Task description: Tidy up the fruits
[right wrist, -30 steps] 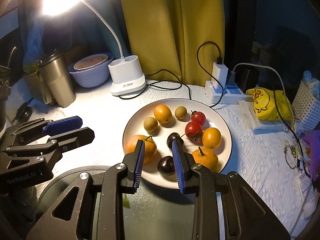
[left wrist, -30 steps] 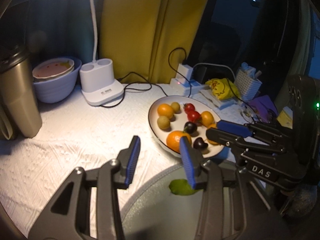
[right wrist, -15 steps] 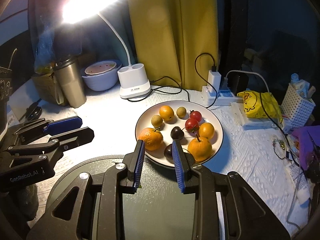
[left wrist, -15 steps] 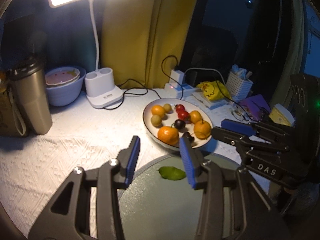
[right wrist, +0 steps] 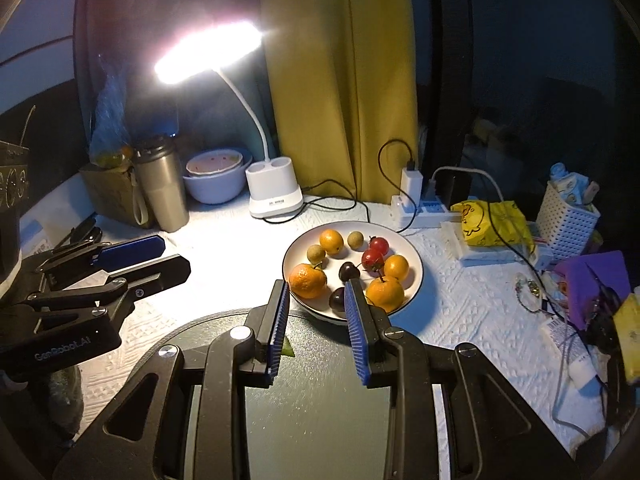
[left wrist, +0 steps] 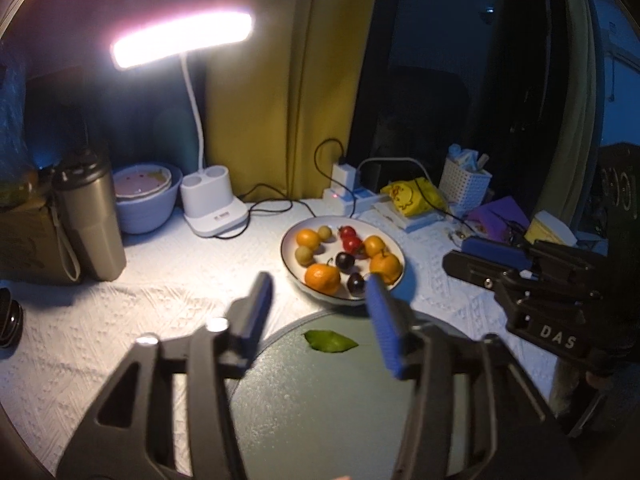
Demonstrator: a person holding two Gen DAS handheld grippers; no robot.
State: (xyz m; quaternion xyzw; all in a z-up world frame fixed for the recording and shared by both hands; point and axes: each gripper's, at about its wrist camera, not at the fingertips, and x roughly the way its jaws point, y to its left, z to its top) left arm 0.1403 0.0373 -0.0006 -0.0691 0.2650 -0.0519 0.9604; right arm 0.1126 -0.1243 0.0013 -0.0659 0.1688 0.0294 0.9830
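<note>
Right gripper (right wrist: 316, 304) and left gripper (left wrist: 316, 300) both spread apart and empty at lower centre, green leaf (left wrist: 330, 341) on dark round tray (right wrist: 316, 400), white plate (right wrist: 414, 254) at frame centre held oranges, cherries, tomatoes, white textured cloth (right wrist: 460, 308), lit desk lamp (right wrist: 208, 52) upper left, yellow curtain (right wrist: 344, 80) behind.

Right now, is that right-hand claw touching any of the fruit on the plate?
Apart. In the right wrist view the right gripper is open and empty, hanging over the dark round board, short of the white plate and its fruit.
</note>
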